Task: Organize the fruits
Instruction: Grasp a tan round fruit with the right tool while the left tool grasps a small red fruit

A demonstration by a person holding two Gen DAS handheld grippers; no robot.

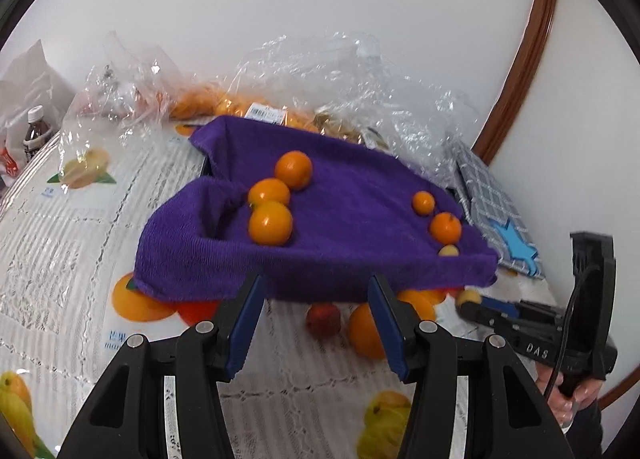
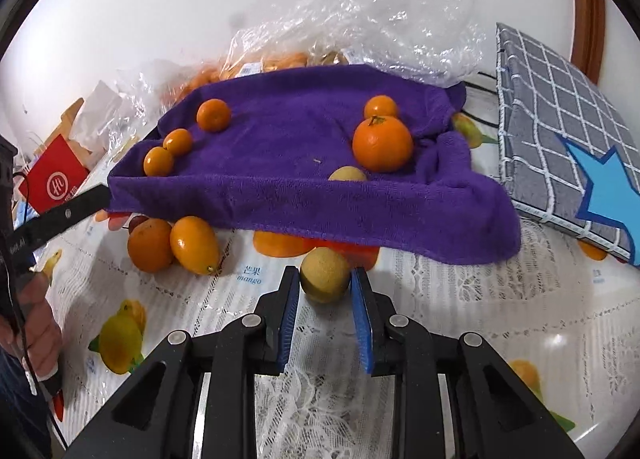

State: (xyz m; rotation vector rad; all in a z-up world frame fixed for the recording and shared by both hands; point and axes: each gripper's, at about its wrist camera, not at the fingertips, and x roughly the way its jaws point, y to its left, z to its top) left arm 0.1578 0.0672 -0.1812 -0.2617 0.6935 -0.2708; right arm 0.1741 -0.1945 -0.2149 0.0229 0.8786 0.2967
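Observation:
A purple towel [image 1: 340,195] [image 2: 280,131] lies over a tray, with several oranges on it: a row at its left [image 1: 270,223] [image 2: 177,141] and two at its right [image 1: 445,227] [image 2: 382,143], next to a small yellow fruit [image 2: 347,174]. My right gripper [image 2: 326,283] [image 1: 466,305] is shut on a round yellow-green fruit [image 2: 325,275] [image 1: 469,296] on the tablecloth just before the towel's front edge. My left gripper [image 1: 316,279] [image 2: 102,193] is open and holds nothing. Beyond it a red fruit [image 1: 323,319] and an orange [image 1: 366,331] lie on the table.
An orange [image 2: 150,245] and an oval orange fruit [image 2: 195,245] lie left of the held fruit. Clear plastic bags [image 1: 320,71] with more fruit stand behind the towel. A grey checked pad with a blue star [image 2: 560,131] is at the right, and a bottle [image 1: 36,131] and a red box [image 2: 54,179] at the left.

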